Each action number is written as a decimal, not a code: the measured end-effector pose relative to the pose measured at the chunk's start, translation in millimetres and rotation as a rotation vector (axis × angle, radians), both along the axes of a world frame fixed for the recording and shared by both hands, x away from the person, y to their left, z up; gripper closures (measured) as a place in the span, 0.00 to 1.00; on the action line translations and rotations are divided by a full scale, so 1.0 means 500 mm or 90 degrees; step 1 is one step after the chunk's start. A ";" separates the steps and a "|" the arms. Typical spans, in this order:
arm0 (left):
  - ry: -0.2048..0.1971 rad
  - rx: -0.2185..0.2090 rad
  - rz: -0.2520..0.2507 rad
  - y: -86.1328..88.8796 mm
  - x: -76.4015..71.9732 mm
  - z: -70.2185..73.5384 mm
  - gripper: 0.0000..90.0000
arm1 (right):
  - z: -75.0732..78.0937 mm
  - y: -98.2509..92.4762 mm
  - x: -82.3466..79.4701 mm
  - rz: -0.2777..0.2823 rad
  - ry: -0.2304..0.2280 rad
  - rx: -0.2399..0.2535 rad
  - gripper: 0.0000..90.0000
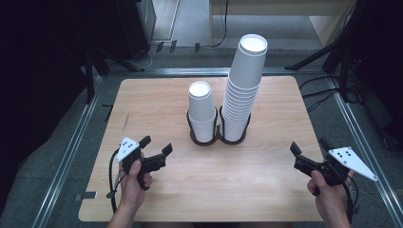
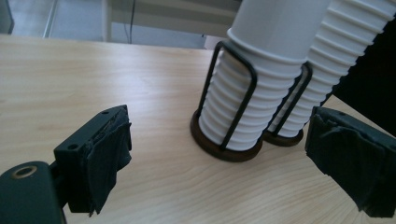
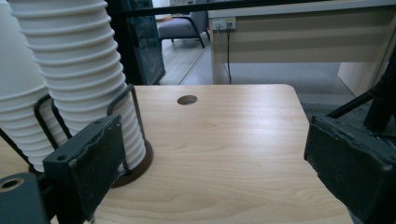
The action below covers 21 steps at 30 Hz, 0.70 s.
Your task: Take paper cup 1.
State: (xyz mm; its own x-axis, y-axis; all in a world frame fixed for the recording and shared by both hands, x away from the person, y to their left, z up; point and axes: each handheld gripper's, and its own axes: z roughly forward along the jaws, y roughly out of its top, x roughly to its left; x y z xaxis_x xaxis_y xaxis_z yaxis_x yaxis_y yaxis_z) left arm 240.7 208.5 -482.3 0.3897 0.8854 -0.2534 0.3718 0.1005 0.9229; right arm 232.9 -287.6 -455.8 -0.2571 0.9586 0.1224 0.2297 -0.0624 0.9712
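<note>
Cup stacks (image 1: 235, 90) in wire holder (image 1: 217, 135) between empty grippers; table (image 1: 266, 190).

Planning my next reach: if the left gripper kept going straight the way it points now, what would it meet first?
Most likely the shorter cup stack in its black wire holder: it sits ahead between the open jaws of the left gripper, with bare table before it. Depth is hard to judge.

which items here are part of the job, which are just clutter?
In play:
- tall cup stack
- short cup stack
- double wire cup holder that both stacks stand in
- left gripper, open, nothing between the jaws
- right gripper, open, nothing between the jaws

Just lying about:
- tripod legs beyond the table
- floor cables
</note>
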 end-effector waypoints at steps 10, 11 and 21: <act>-0.030 0.004 -0.041 -0.083 0.032 0.045 0.08 | 0.037 0.048 0.017 0.032 -0.006 -0.007 0.05; -0.032 0.005 -0.045 -0.091 0.036 0.049 0.08 | 0.042 0.053 0.019 0.036 -0.005 -0.004 0.05; -0.052 0.012 -0.078 -0.175 0.062 0.076 0.08 | 0.095 0.096 0.034 0.069 -0.018 0.009 0.00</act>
